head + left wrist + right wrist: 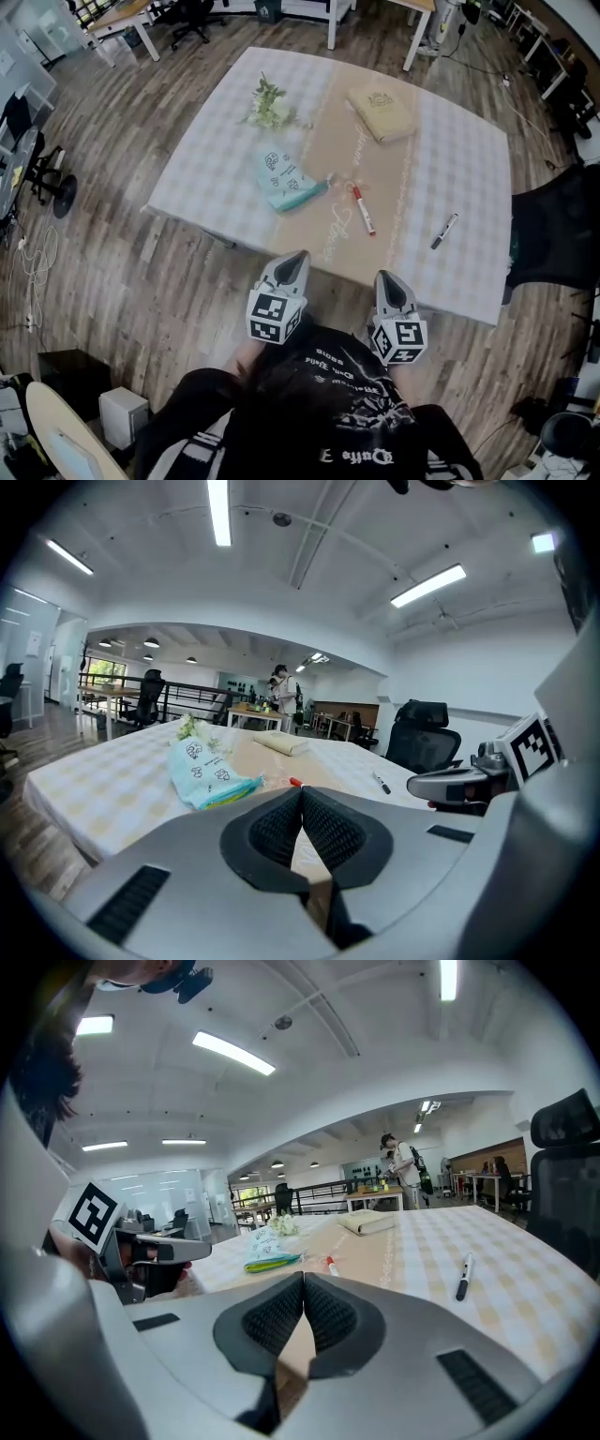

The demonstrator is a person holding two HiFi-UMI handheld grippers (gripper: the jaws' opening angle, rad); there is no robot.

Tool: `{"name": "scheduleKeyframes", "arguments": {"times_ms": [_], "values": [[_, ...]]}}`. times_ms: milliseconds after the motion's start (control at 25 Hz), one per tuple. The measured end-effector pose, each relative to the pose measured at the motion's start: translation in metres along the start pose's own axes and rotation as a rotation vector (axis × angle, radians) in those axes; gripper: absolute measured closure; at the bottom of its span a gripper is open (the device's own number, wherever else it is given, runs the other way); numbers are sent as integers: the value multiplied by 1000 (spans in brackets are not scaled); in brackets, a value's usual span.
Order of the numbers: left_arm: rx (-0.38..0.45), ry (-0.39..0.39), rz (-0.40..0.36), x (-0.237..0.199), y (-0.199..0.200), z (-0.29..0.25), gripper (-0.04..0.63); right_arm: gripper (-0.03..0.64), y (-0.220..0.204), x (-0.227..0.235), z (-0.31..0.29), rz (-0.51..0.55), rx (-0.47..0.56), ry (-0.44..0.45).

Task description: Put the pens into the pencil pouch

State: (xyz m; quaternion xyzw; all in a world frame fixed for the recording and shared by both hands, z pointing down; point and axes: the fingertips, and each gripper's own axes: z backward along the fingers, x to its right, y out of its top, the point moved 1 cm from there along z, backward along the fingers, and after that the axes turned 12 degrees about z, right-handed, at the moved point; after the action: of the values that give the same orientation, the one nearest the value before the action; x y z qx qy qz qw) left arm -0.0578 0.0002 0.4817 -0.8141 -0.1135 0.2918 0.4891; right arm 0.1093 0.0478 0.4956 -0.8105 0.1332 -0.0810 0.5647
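Observation:
A light blue pencil pouch [289,181] [208,775] [274,1262] lies on the table's near middle. To its right rests a red-capped marker [363,209] [331,1265] [294,782], and a black pen [443,231] [462,1277] [382,783] lies further right near the table edge. My left gripper [296,257] [301,789] hovers just short of the table's front edge, shut and empty. My right gripper [388,278] [304,1277] is beside it, also shut with nothing in it.
The table [206,159] bears a checked cloth with a tan runner. A small flower bunch [268,104] and a beige pouch [382,112] lie at the far side. A black office chair [553,230] stands at the right. Wooden floor surrounds the table.

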Motion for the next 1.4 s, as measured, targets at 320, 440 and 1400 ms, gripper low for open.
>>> {"name": "scheduleKeyframes", "arguments": {"times_ms": [320,440,1400], "values": [[-38,-42,-23,-58,32,-31,575,609,22,-17,-65,-13,-13,-18],[-51,-53,-29,-75,35,-41,575,609,24,-22,-79,-14,-19,-30],[-65,46,-8,-98,50,-75,575,471,8,37,-144,37,-224,42]]}}
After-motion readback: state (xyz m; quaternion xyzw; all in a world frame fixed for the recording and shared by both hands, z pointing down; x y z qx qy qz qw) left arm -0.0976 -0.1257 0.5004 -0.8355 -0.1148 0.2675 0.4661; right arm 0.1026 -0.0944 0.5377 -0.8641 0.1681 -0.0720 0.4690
